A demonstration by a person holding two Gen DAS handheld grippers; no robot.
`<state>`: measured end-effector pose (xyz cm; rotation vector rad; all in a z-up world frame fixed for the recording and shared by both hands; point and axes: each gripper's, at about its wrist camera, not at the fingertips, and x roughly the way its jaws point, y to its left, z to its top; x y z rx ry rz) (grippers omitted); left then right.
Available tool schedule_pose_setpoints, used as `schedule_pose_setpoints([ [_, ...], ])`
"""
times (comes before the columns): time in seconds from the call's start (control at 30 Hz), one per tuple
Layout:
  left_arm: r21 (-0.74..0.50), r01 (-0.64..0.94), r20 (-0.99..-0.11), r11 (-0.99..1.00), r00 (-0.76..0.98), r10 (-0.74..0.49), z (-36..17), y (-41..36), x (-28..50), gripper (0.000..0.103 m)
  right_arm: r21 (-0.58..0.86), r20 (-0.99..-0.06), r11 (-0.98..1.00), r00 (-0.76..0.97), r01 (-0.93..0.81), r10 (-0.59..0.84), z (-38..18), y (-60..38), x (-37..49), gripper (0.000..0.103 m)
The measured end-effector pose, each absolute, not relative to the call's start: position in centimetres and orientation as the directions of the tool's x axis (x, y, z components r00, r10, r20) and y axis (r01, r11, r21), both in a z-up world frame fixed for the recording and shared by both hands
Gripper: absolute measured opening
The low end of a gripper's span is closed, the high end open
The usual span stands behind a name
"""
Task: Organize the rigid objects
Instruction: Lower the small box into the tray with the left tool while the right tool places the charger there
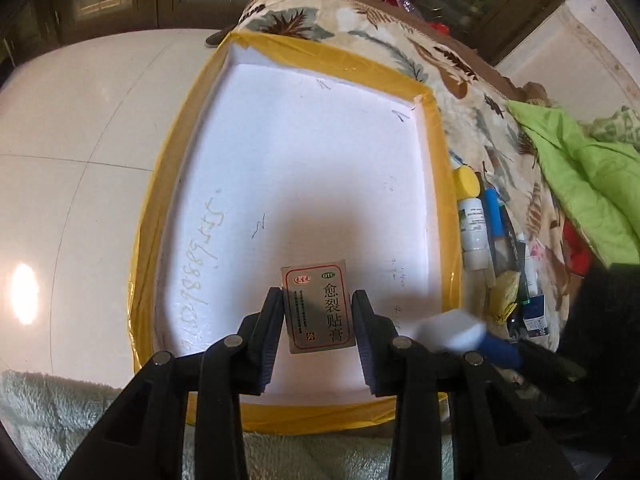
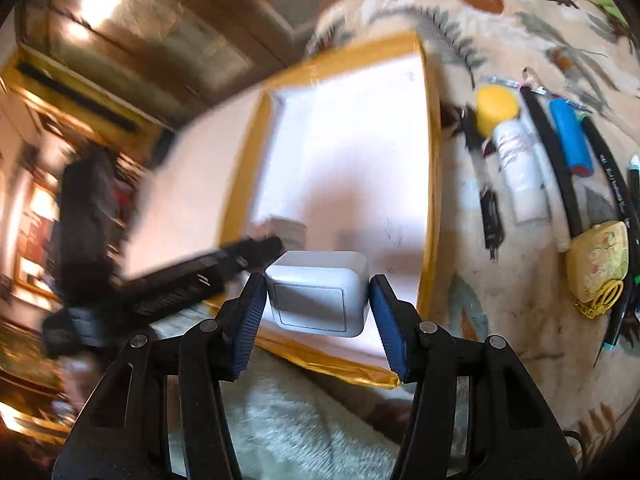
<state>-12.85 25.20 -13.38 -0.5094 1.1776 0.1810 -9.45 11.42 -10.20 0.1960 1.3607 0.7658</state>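
Note:
My left gripper [image 1: 318, 312] is shut on a small grey medicine box [image 1: 318, 310] with Chinese print, held over the near part of a white foam tray with a yellow taped rim [image 1: 434, 152]. My right gripper [image 2: 318, 300] is shut on a white square charger block [image 2: 316, 292], held above the tray's near edge [image 2: 430, 160]. The right gripper and its white block show blurred at the tray's right edge in the left wrist view [image 1: 452, 330]. The left gripper shows as a dark blurred shape in the right wrist view [image 2: 192, 280].
Right of the tray on the leaf-print blanket lie a white bottle with a yellow cap [image 1: 472, 216] [image 2: 516, 160], a blue cylinder [image 2: 570, 140], black pens [image 2: 554, 168] and a yellow case [image 2: 598, 264]. A green cloth [image 1: 580, 176] lies further right. Tiled floor [image 1: 80, 160] is left.

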Motion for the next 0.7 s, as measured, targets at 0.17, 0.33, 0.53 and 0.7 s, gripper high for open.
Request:
schedule_pose_setpoints([
  [0.17,-0.256,-0.375,-0.925,0.891,0.362,-0.114,-13.8,24.2,-12.9,0.035,0.381,-0.894,0.800,0.035,-0.464,0.446,-12.0,14.0,-10.2,0.053],
  [0.33,-0.229,-0.362,-0.942,0.904,0.316,-0.112,-15.1,23.8,-12.5,0.035,0.246,-0.941,0.808,0.068,-0.535,0.331,-12.9,15.7,-10.7,0.054],
  [0.53,-0.208,-0.337,-0.944,0.918,0.315,-0.099,-15.2,23.0,-12.4,0.036,0.203,-0.959,0.797,0.050,-0.569,0.280,-14.2,16.9,-9.6,0.055],
  [0.7,-0.209,-0.308,-0.947,0.928,0.302,-0.113,-15.3,22.4,-12.2,0.037,0.303,-0.943,0.780,-0.055,-0.547,0.327,-14.3,16.4,-9.5,0.055],
])
